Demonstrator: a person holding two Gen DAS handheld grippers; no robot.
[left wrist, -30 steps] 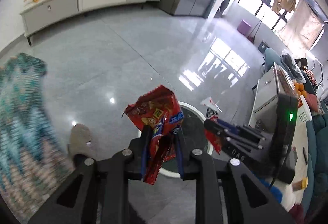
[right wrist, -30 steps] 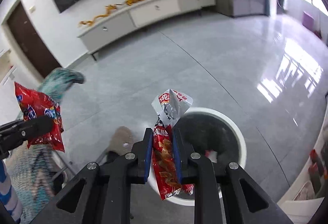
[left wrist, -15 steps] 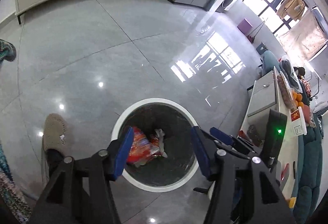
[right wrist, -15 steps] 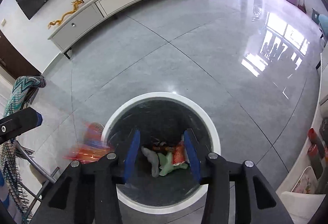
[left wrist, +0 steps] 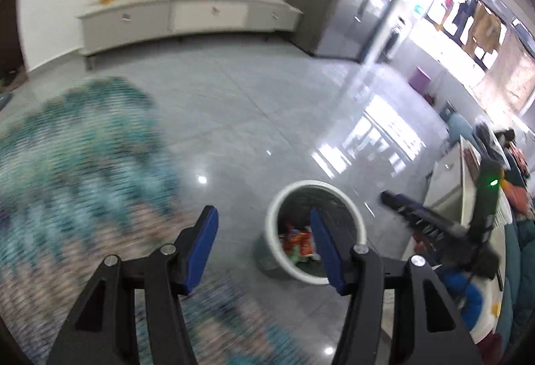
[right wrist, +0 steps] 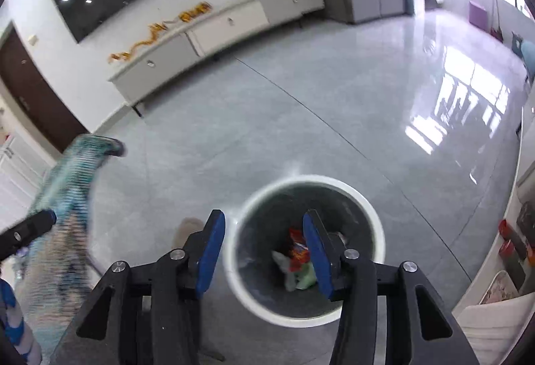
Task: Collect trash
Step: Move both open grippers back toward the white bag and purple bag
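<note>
Nearest, the right gripper [right wrist: 264,251] has its jaws spread wide and holds nothing; it hangs above the near rim of the bin [right wrist: 374,214], a fitting place for letting go of something over the opening. The left gripper [left wrist: 264,241] is likewise spread and empty, but sits off to the bin's left side [left wrist: 359,221], over a blurred teal patterned cloth [left wrist: 77,144], which suggests it has nothing more to do at the bin. The trash [right wrist: 297,251], red and orange snack wrappers with pale green scraps, lies at the bottom of the bin [left wrist: 296,238], so this round of collecting looks finished. Beyond the bin stretches the glossy grey tile floor [right wrist: 301,131], and at its far edge a long white cabinet [right wrist: 214,34] stands against the wall.
</note>
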